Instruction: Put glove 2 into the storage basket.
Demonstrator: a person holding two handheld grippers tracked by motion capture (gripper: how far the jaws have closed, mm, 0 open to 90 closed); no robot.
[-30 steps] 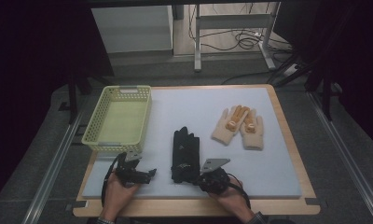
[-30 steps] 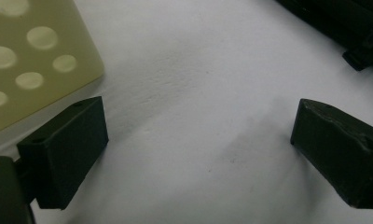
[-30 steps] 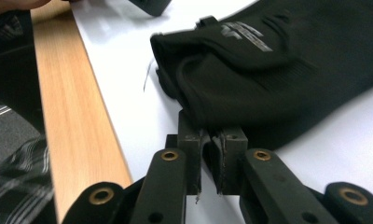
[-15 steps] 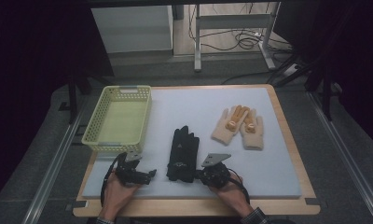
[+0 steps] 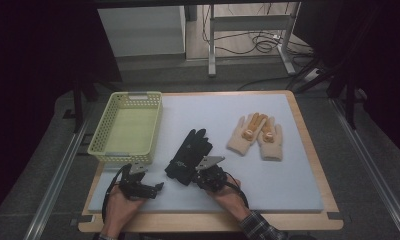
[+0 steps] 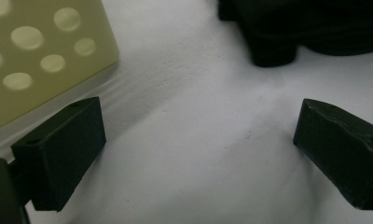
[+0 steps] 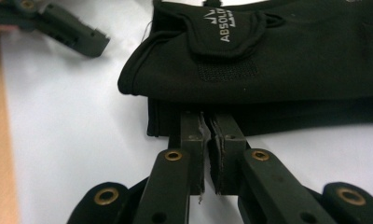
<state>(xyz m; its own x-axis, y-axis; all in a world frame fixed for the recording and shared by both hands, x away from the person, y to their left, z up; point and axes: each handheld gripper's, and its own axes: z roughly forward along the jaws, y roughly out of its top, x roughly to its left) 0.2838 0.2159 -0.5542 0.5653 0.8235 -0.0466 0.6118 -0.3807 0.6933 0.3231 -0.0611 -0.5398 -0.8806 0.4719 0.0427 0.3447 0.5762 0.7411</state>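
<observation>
Pair of stacked black fabric gloves lay near table centre, cuffs toward me, fingers pointing to 1 o'clock. Over the last second my right claw had pushed in from 5 o'clock to the cuff edge; its jaws now stood pressed together, tips tucked under the lower cuff, though whether cloth was pinched I couldn't tell. Judged the grasp just starting. Fabric matte, soft, with a stitched tab bearing white lettering. My left claw rested wide open, holding nothing, at 8 o'clock of the gloves. Pale green perforated plastic basket sat at 10 o'clock; tan knitted gloves at 2 o'clock. Pale blue mat smooth.
</observation>
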